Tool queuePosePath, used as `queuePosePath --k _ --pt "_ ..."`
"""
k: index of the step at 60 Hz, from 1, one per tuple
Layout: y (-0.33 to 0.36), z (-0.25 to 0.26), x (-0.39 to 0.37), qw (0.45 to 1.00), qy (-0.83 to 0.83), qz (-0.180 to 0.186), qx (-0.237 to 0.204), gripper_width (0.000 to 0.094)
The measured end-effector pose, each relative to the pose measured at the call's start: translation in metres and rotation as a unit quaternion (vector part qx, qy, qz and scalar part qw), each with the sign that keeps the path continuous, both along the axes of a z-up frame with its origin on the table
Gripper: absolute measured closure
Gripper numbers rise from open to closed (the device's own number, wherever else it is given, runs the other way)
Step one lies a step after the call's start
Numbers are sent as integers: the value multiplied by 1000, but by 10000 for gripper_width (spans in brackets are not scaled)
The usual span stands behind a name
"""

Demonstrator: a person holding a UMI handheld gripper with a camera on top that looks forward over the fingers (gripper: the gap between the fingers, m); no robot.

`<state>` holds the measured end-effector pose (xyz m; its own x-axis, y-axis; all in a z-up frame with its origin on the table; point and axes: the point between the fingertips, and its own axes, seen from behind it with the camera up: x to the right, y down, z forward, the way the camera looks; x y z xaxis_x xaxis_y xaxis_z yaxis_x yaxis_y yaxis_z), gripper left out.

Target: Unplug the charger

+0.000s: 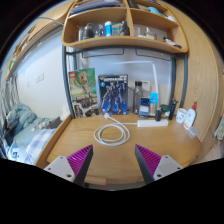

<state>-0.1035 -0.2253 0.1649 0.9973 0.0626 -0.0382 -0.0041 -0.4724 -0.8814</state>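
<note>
A wooden bench (100,152) stretches ahead of the tool (115,160), whose two purple-padded fingers (76,161) are spread wide apart, holding nothing. A coiled white cable (112,132) lies on the bench just beyond the fingers. To the right of the coil sits a white power strip (152,123); any charger there is too small to make out. Behind the coil stand two boxes (98,92) against the wall, with shelves (125,40) above.

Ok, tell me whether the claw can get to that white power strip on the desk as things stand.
Probably yes. The claw is open and holds nothing, and the power strip lies beyond its fingers. Only bare desk and the coiled white cable lie on the way.
</note>
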Motion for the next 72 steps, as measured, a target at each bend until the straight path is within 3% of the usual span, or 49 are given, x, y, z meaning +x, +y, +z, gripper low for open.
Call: queuePosePath --k 7,16,33,50,57,65,70,72 --pt "0 -37 13 1000 -7 4 -30 75" --pt "13 -85 66 998 -3 -28 -58 79" --pt "112 -109 209 994 -26 -100 -47 82" --pt "261 -111 259 998 -28 -59 -7 215" --pt "308 -115 264 999 -23 -42 3 229" --pt "345 -119 271 999 -30 -32 14 329" --pt "357 -116 275 998 -31 -36 31 600" --pt "361 -114 274 998 -33 -31 36 657"
